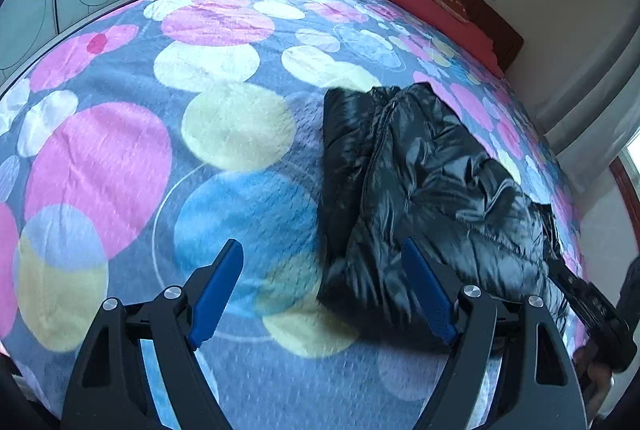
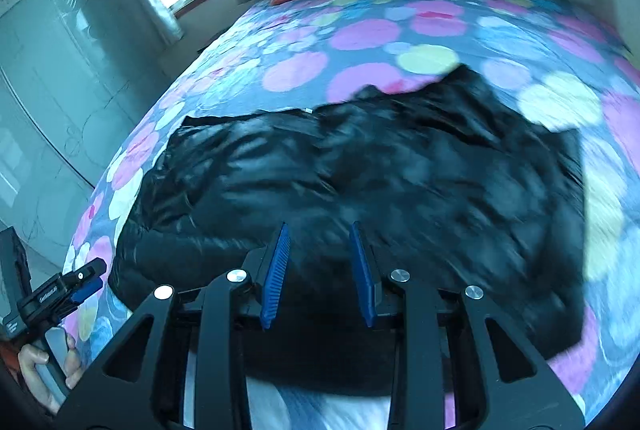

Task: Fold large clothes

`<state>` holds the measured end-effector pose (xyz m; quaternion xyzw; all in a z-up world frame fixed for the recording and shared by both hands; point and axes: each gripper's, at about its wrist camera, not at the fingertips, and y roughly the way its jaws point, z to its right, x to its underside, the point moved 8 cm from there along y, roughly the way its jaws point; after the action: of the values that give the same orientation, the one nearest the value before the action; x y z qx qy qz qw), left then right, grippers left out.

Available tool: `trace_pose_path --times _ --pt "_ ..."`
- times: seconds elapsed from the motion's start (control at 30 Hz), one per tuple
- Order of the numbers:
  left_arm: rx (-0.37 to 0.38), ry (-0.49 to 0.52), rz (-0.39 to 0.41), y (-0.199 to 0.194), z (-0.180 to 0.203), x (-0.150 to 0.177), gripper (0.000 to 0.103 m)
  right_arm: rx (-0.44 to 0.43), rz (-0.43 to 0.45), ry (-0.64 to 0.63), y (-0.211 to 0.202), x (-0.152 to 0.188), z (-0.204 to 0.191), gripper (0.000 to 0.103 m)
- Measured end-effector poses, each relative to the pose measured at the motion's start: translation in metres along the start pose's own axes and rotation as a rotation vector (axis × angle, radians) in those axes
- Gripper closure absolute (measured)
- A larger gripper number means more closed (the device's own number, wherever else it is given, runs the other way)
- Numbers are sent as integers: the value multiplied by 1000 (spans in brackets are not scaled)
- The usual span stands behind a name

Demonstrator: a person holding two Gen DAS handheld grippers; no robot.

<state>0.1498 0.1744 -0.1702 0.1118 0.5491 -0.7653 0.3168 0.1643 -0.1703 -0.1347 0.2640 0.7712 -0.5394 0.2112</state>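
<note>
We see open dotted bedspread (image 1: 120,158) left of the glossy black padded jacket (image 1: 420,182); red pillow (image 1: 432,6) far beyond.

Left gripper (image 1: 322,262) hangs tilted downward with its two blue-padded fingers (image 1: 218,290) spread wide and nothing between them. From the right wrist view that same tool shows at the lower left edge, gripped by the person's left hand (image 2: 42,376), fingers curled around its handle. Right gripper (image 2: 318,244) also points down at a slant, its blue pads (image 2: 276,276) drawn fairly near each other but with a clear gap and nothing pinched in it. In the left wrist view its black body pokes in at the right edge, the right hand (image 1: 596,370) only partly visible beneath it.
</note>
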Motion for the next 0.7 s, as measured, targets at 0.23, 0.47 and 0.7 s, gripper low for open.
trace_pose_path --times 0.23,0.47,0.7 --pt "31 -14 -3 15 6 -18 23 6 -14 -43 36 -21 -33 72" --pt "42 -1 -23 31 12 -22 23 58 -70 -51 68 1 -26 73" --pt "42 2 -38 41 16 -21 23 92 -57 -76 76 8 -26 73"
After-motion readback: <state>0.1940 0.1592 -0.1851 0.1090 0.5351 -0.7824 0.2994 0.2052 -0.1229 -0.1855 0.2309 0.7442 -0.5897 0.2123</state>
